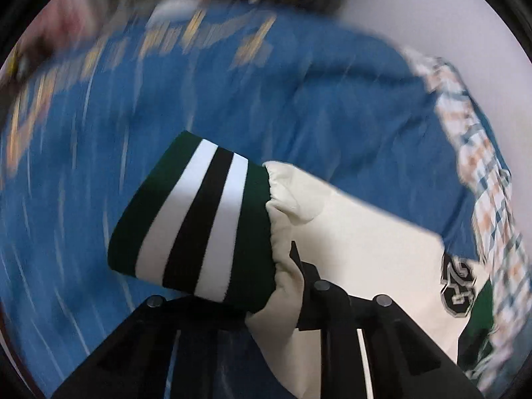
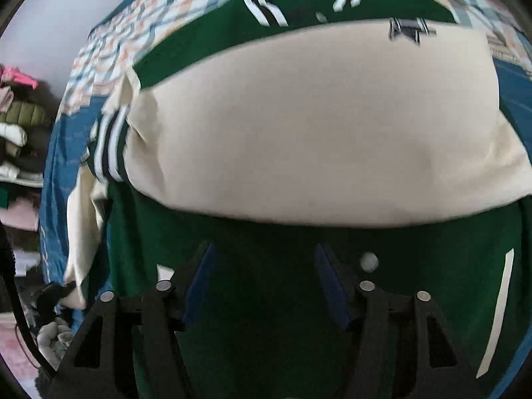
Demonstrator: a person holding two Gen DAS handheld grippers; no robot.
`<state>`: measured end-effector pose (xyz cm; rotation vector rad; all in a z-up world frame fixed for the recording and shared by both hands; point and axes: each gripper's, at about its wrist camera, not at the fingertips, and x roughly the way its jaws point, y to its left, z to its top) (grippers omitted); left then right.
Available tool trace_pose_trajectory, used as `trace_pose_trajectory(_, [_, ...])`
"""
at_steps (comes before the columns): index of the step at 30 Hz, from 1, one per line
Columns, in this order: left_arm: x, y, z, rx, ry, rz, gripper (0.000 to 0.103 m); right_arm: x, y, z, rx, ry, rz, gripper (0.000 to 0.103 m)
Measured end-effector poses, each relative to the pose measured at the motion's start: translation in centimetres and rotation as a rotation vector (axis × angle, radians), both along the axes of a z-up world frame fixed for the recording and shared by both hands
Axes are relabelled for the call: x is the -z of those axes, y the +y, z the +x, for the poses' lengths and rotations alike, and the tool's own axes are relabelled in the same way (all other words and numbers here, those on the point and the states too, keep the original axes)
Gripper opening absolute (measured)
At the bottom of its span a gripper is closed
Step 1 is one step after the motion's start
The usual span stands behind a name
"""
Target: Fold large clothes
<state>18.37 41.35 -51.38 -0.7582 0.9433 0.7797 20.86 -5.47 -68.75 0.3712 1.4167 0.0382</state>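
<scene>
A green varsity jacket with cream sleeves lies on a blue bedsheet. In the left wrist view my left gripper [image 1: 282, 286] is shut on the cream sleeve [image 1: 349, 232] just behind its green cuff [image 1: 196, 219] with white and black stripes, and holds it above the sheet. In the right wrist view my right gripper [image 2: 262, 282] is open and empty over the green jacket body [image 2: 266, 316]. One cream sleeve [image 2: 316, 126] lies folded across the jacket's chest. The striped collar [image 2: 299, 0] is at the far end.
The blue bedsheet [image 1: 199, 99] has a checked border [image 1: 485, 166]. A pile of other clothes [image 2: 16, 133] sits off the bed at the left in the right wrist view. A white wall [image 1: 432, 6] stands behind the bed.
</scene>
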Motion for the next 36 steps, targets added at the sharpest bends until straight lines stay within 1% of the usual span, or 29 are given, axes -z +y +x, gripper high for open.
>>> trace_pose_trajectory(1, [-2.0, 1.2, 1.6, 0.044, -0.015, 0.064, 0.015, -0.4, 0.6, 0.6, 0.003, -0.019, -0.003, 0.075])
trace_pose_trajectory(3, [-5.3, 2.8, 4.0, 0.109, -0.05, 0.142, 0.014, -1.6, 1.9, 1.9, 0.013, -0.049, 0.012, 0.075])
trace_pose_trajectory(4, [-7.2, 3.6, 5.2, 0.151, -0.071, 0.183, 0.014, -2.3, 2.4, 2.4, 0.02, -0.047, 0.018, 0.075])
trace_pose_trajectory(6, [-10.4, 3.7, 8.0, 0.215, -0.099, 0.238, 0.014, -2.0, 3.5, 4.3, 0.052, -0.052, 0.077, 0.074])
trace_pose_trajectory(7, [-12.0, 3.5, 9.2, 0.25, -0.109, 0.268, 0.013, -1.5, 4.4, 5.7, 0.061, -0.058, 0.1, 0.072])
trace_pose_trajectory(8, [-13.6, 3.2, 10.2, 0.287, -0.12, 0.3, 0.013, -0.6, 5.4, 7.1, 0.06, -0.053, 0.119, 0.055])
trace_pose_trajectory(9, [-14.7, 2.5, 10.5, 0.315, -0.128, 0.322, 0.013, 0.2, 6.3, 8.3, 0.05, -0.035, 0.135, 0.04])
trace_pose_trajectory(11, [-16.9, 0.5, 13.1, 0.372, -0.139, 0.356, 0.013, 3.0, 9.0, 10.9, 0.002, 0.045, 0.177, 0.04])
trace_pose_trajectory(12, [-17.5, -0.3, 14.8, 0.395, -0.145, 0.364, 0.013, 4.4, 10.1, 11.9, -0.025, 0.088, 0.154, 0.04])
trace_pose_trajectory(13, [-18.4, -1.6, 15.8, 0.421, -0.151, 0.378, 0.013, 4.6, 10.7, 12.6, -0.046, 0.094, 0.133, 0.04])
trace_pose_trajectory(14, [-19.1, -2.7, 16.5, 0.448, -0.156, 0.4, 0.013, 4.2, 10.8, 12.9, -0.064, 0.096, 0.129, 0.041])
trace_pose_trajectory(15, [-20.3, -4.5, 16.4, 0.484, -0.157, 0.44, 0.013, 3.6, 10.7, 13.1, -0.076, 0.096, 0.142, 0.048])
trace_pose_trajectory(16, [-20.8, -5.8, 16.7, 0.513, -0.155, 0.473, 0.013, 2.5, 10.2, 13.0, -0.087, 0.083, 0.129, 0.058])
trace_pose_trajectory(17, [-21.5, -7.8, 16.7, 0.549, -0.16, 0.505, 0.013, 1.3, 9.5, 12.7, -0.092, 0.061, 0.074, 0.079])
trace_pose_trajectory(18, [-21.9, -9.5, 17.1, 0.579, -0.163, 0.529, 0.013, 0.3, 8.8, 12.3, -0.098, 0.04, 0.013, 0.085])
trace_pose_trajectory(19, [-22.2, -12.0, 17.1, 0.621, -0.162, 0.553, 0.013, -0.7, 8.2, 11.7, -0.111, 0.022, -0.07, 0.085])
trace_pose_trajectory(20, [-22.5, -14.4, 16.9, 0.663, -0.161, 0.561, 0.013, -1.9, 7.2, 10.9, -0.122, 0.002, -0.188, 0.085])
trace_pose_trajectory(21, [-22.6, -17.2, 16.7, 0.706, -0.162, 0.561, 0.013, -2.6, 6.3, 10.2, -0.125, -0.008, -0.257, 0.085])
trace_pose_trajectory(22, [-22.8, -19.4, 16.4, 0.741, -0.164, 0.56, 0.012, -3.2, 5.1, 9.5, -0.118, -0.015, -0.304, 0.085])
trace_pose_trajectory(24, [-22.6, -24.4, 15.9, 0.814, -0.171, 0.548, 0.012, -3.4, 2.5, 8.2, -0.083, -0.004, -0.323, 0.085])
trace_pose_trajectory(26, [-22.0, -29.9, 15.2, 0.894, -0.178, 0.511, 0.012, -3.3, -0.2, 7.1, -0.053, 0.011, -0.317, 0.085])
trace_pose_trajectory(28, [-21.1, -35.2, 14.9, 0.969, -0.178, 0.454, 0.011, -2.9, -2.7, 6.5, -0.023, 0.027, -0.292, 0.085])
trace_pose_trajectory(31, [-20.4, -43.2, 14.4, 1.054, -0.195, 0.369, 0.011, -3.1, -7.7, 4.5, 0.02, 0.037, -0.258, 0.085])
trace_pose_trajectory(33, [-19.9, -48.0, 14.8, 1.095, -0.203, 0.308, 0.011, -3.8, -11.6, 3.3, 0.06, 0.032, -0.247, 0.085])
trace_pose_trajectory(34, [-19.4, -50.8, 15.2, 1.124, -0.2, 0.256, 0.011, -4.1, -14.0, 2.6, 0.087, 0.03, -0.248, 0.085])
trace_pose_trajectory(36, [-17.9, -55.2, 16.0, 1.157, -0.174, 0.195, 0.011, -4.2, -18.5, 1.3, 0.136, 0.036, -0.239, 0.085])
